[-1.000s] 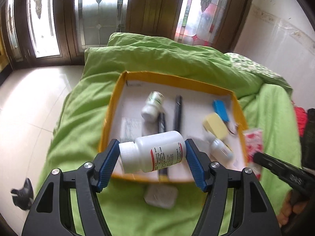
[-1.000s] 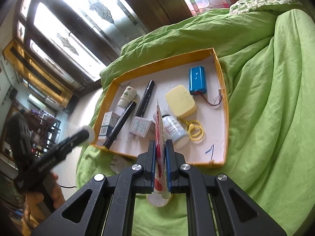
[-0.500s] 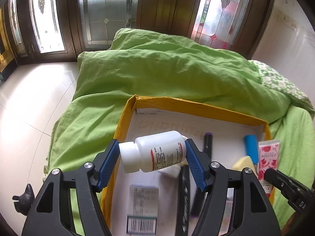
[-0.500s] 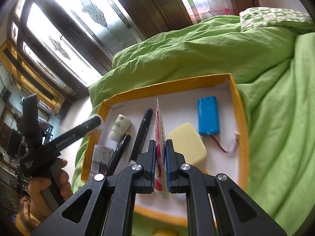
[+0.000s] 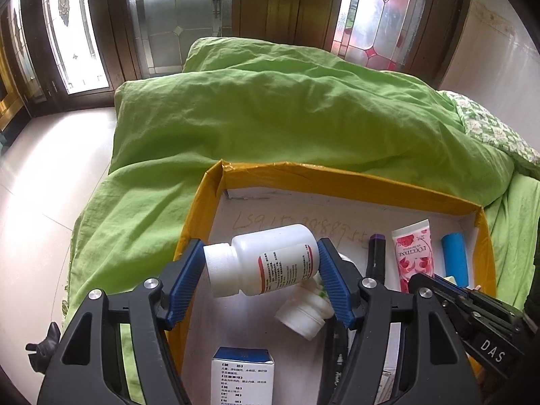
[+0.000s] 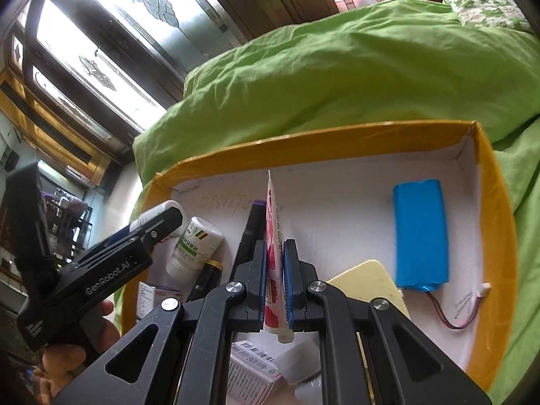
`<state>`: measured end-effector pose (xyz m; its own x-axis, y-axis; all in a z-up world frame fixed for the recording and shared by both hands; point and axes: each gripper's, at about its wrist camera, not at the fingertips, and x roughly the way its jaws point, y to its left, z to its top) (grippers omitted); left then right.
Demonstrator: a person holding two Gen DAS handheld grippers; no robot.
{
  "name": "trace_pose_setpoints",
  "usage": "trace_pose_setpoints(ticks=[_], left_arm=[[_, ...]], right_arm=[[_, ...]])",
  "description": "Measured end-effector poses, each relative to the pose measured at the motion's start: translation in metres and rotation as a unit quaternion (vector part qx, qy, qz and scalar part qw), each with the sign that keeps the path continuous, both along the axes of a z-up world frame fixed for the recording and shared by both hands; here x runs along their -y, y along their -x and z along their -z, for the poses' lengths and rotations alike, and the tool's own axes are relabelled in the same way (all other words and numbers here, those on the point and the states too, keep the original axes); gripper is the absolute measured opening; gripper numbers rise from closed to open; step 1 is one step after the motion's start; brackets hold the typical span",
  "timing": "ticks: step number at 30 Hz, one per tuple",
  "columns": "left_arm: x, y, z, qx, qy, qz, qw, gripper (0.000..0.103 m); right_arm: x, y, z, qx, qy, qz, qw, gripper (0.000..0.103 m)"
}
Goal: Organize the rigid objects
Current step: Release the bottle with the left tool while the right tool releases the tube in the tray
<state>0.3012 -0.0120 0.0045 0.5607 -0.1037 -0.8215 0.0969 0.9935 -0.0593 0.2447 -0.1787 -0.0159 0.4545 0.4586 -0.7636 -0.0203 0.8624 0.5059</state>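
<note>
My left gripper is shut on a white pill bottle with a red-edged label, held sideways above the left part of a yellow-rimmed box. My right gripper is shut on a flat pink flowered tube, held on edge over the middle of the box. The left wrist view shows that tube at the right, with the right gripper behind it. The left gripper shows at the left of the right wrist view.
In the box lie a small green-labelled bottle, black markers, a blue battery pack with wires, a pale yellow block and a medicine carton. Green bedding surrounds the box; tiled floor lies to the left.
Both grippers have moved forward and down over the box, each keeping its grip. The box's far wall and floor now look much closer in both views.
</note>
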Motion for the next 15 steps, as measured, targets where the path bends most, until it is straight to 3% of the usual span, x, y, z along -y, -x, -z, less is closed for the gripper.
trace_pose_setpoints(ticks=[4, 9, 15], left_arm=[[0.002, 0.000, 0.003, -0.004, 0.005, 0.007, 1.0000, 0.067], [0.003, 0.004, -0.002, -0.008, 0.005, 0.011, 0.9999, 0.069], [-0.006, 0.031, -0.029, 0.016, 0.012, 0.004, 0.9998, 0.069]], right_arm=[[0.000, 0.001, 0.003, 0.006, 0.006, -0.002, 1.000, 0.010], [0.007, 0.010, -0.010, 0.028, 0.012, 0.008, 1.000, 0.035], [0.019, 0.036, -0.036, 0.057, 0.025, 0.010, 0.998, 0.040]])
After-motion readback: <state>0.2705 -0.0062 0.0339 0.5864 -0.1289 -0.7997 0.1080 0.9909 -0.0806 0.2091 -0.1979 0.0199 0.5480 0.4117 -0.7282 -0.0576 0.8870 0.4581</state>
